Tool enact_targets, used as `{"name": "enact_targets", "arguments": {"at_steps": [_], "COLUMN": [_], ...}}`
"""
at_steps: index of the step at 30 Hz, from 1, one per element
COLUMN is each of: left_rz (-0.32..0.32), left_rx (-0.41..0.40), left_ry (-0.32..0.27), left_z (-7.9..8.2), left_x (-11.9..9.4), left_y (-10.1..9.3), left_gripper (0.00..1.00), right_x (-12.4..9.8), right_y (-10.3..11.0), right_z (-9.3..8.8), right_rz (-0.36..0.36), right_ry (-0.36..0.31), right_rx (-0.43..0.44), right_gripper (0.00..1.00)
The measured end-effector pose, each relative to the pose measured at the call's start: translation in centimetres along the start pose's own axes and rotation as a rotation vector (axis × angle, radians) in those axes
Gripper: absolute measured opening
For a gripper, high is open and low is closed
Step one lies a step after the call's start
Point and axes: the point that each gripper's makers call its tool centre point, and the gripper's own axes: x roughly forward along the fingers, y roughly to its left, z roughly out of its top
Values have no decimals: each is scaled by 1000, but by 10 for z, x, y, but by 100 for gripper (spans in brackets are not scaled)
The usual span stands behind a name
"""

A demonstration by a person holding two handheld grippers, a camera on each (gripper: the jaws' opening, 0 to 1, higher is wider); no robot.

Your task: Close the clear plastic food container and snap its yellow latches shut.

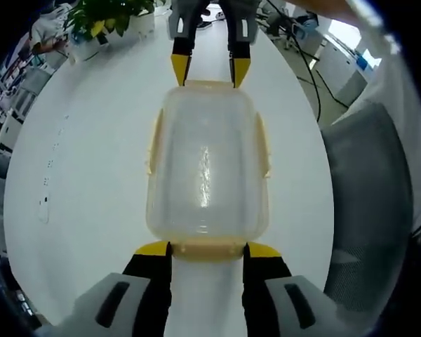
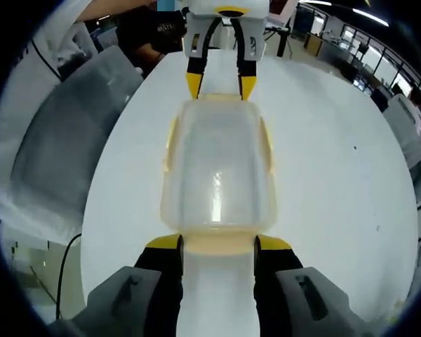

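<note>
The clear container (image 1: 207,172) is placed between both grippers, its short ends touching the widely spread fingertips (image 1: 153,248) of each.

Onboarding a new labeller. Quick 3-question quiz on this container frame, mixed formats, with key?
1. True or false: the clear container rests on a white table.
2. Where do the left gripper and right gripper sit relative to the container? A) both on one long side B) at opposite short ends C) above the lid
3. Fill in: the latches along the container's sides are ____ in colour.

Key: 1 true; 2 B; 3 yellow.
</note>
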Motion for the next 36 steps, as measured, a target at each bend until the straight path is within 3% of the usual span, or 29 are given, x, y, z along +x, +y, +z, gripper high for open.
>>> {"name": "enact_targets", "arguments": {"at_steps": [23, 31, 36], "left_rz": [-3, -5, -4], "left_rx": [19, 21, 5], "left_ry": [23, 15, 26], "left_z": [-2, -3, -5], "left_x": [3, 3, 5], "left_y": [0, 1, 1], "left_gripper": [34, 34, 34], "right_x": [2, 3, 6], "right_y": [-1, -2, -4], "right_z": [-2, -4, -14], "right_rz": [1, 4, -10], "right_ry": [-3, -15, 17], "right_rx": [-11, 28, 27], "right_gripper": [36, 38, 39]}}
